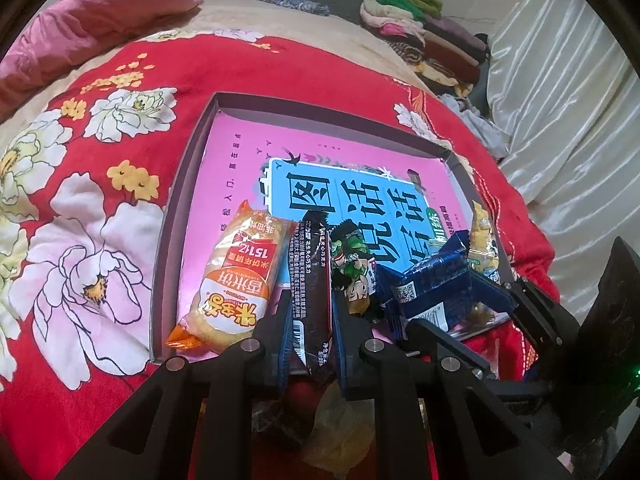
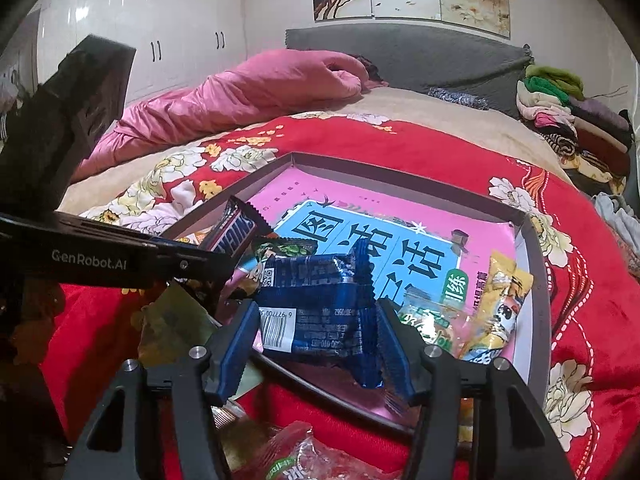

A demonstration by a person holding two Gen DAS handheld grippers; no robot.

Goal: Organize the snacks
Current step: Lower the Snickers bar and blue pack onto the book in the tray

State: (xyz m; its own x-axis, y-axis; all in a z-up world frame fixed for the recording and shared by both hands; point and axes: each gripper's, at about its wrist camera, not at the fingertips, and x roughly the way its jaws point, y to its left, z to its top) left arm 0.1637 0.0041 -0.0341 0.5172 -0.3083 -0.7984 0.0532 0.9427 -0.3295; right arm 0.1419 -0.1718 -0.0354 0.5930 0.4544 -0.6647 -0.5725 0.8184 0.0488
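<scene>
Meanwhile, the left gripper (image 1: pixel 310 320) is clamping a dark chocolate bar (image 1: pixel 312 280) over the near edge of the box (image 1: pixel 176 216), beside an orange rice-cracker pack (image 1: pixel 236 276). The right gripper (image 2: pixel 316 344) is straddling a blue wafer packet (image 2: pixel 320 312), its jaws standing partly apart. Yellow snack packs (image 2: pixel 504 304) are crowding the box's right corner, and a cartoon-printed packet (image 1: pixel 352 268) is lying between the bar and the blue packet.
</scene>
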